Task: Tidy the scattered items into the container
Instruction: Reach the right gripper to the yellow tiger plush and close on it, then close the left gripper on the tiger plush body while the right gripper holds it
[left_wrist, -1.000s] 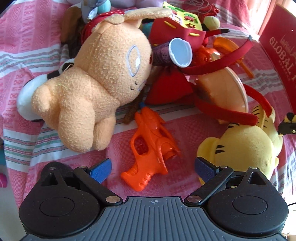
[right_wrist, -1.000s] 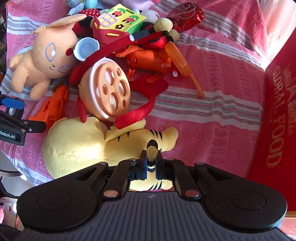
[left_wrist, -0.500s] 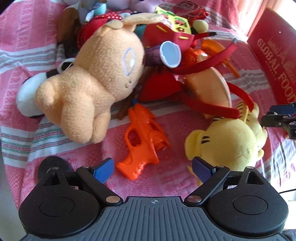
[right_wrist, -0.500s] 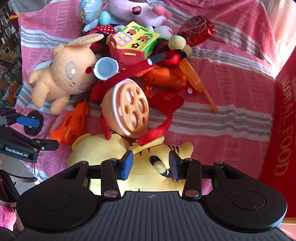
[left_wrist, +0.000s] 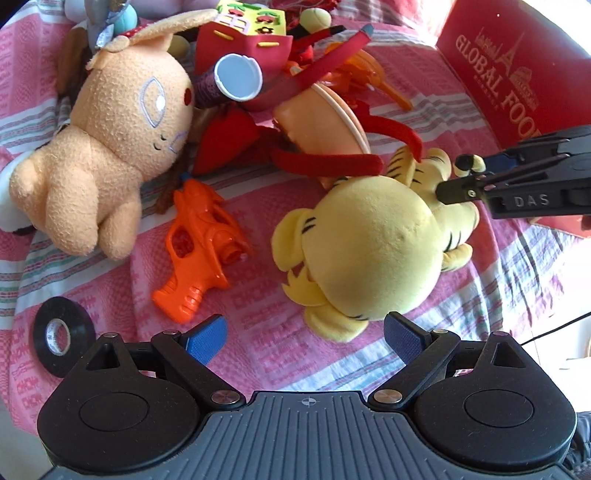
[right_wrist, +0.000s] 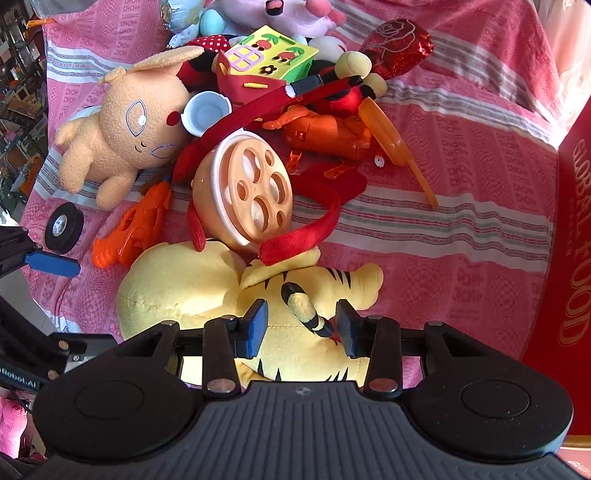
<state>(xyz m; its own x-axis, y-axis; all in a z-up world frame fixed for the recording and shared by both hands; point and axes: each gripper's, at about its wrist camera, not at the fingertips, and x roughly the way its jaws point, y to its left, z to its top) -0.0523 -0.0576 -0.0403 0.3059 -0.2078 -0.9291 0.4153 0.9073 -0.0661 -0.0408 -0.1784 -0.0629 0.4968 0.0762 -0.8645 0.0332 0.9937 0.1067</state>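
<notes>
Right wrist cam: your right gripper is open w/ the tiger plush tail between its fingers, not squeezed | left gripper open, holds nothing, near toy gun | red box by the tiger, so short carry.

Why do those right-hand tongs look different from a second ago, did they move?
Yes. The right tongs have opened and pulled back: the tiger's tail, clamped before, now sits loose between them, and more of the pink cloth shows.
</notes>
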